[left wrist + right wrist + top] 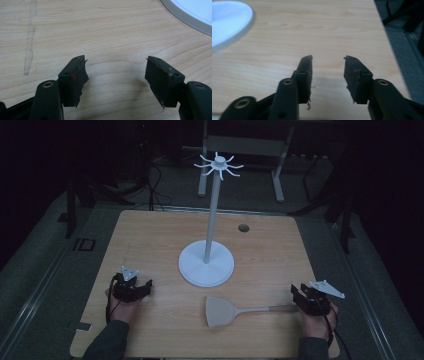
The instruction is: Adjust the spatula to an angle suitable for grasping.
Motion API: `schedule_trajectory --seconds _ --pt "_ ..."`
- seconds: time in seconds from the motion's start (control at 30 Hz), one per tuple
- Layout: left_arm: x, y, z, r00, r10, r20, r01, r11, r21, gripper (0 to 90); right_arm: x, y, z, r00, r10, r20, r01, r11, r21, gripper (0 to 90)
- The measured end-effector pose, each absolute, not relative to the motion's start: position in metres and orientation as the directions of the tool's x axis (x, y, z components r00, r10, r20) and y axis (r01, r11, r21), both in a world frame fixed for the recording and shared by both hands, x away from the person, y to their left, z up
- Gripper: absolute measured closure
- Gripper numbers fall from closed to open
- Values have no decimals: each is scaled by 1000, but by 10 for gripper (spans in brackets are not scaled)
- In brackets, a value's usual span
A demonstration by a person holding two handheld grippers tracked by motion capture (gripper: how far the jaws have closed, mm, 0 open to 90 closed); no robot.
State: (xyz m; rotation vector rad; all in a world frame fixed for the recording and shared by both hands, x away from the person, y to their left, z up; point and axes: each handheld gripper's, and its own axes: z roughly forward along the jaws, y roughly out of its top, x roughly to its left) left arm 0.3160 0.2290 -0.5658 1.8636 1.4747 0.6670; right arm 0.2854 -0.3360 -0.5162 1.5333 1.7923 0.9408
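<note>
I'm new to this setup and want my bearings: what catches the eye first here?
A tall white stand with hook arms at its top rises from a round base at the middle of the wooden table. In front of it lies a pale spatula, its handle pointing toward the right gripper. The left gripper rests near the table's left edge; both are open and hold nothing.

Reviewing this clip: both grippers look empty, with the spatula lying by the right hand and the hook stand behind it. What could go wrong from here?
1. The spatula lies flat on the table, its thin handle end close by the open right gripper; a grip there could slip or let the wide blade droop.
2. The hook stand is tall on a narrow pole; a bump while hanging could rock it.
3. The open left gripper sits apart from the stand, not steadying it.
</note>
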Motion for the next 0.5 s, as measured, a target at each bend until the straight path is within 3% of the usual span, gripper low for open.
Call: schedule_trajectory --seconds 0.3,0.5 --pt "315 229 -566 231 973 -8 637 -146 757 338 266 -362 -524 -137 990 27 603 62 796 710" --pt "315 229 -566 236 972 -2 634 -153 758 344 265 -368 -531 -144 987 78 632 31 774 897"
